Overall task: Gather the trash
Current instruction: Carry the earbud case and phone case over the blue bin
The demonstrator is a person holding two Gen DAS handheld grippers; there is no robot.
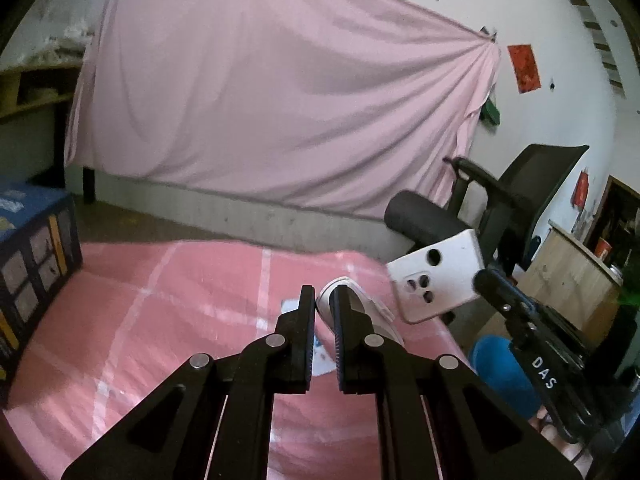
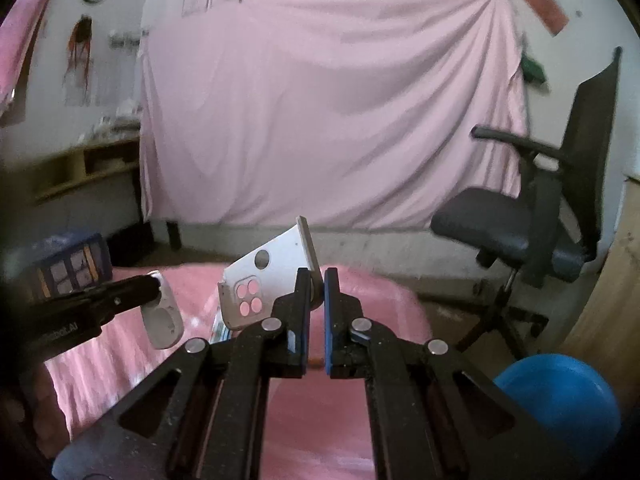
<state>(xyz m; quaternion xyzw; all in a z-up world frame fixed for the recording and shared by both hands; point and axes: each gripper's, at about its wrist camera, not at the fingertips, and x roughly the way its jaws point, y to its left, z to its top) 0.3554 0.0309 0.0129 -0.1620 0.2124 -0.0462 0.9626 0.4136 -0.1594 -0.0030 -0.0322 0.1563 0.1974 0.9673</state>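
Left wrist footage showed a small white plastic piece [image 1: 352,308] pinched between the nearly closed jaws of the left gripper [image 1: 323,294], lifted above the pink-covered table [image 1: 160,320]; in the right wrist view the same piece [image 2: 164,312] was seen hanging from the tip of the left gripper [image 2: 154,286], with oval recesses on its face. A white phone case [image 2: 264,280] with a round hole and a four-hole camera cutout was held edge-on by the right gripper [image 2: 316,280], whose jaws were drawn close together on the case's rim, the case tilted up and leftward above the table [image 2: 352,292]. From the left wrist the case [image 1: 436,280] was seen just beside the white piece, at the end of the right gripper [image 1: 486,280]. A flat printed paper [image 1: 320,352] lay on the table beneath the left jaws. A blue bin [image 2: 560,396] stood off the table's right edge, low and near the right gripper. A dark blue box [image 1: 36,260] sat on the far left of the table. A black office chair [image 2: 540,208] stood beyond the table to the right, and a pink sheet [image 1: 260,100] was hung across the back wall.
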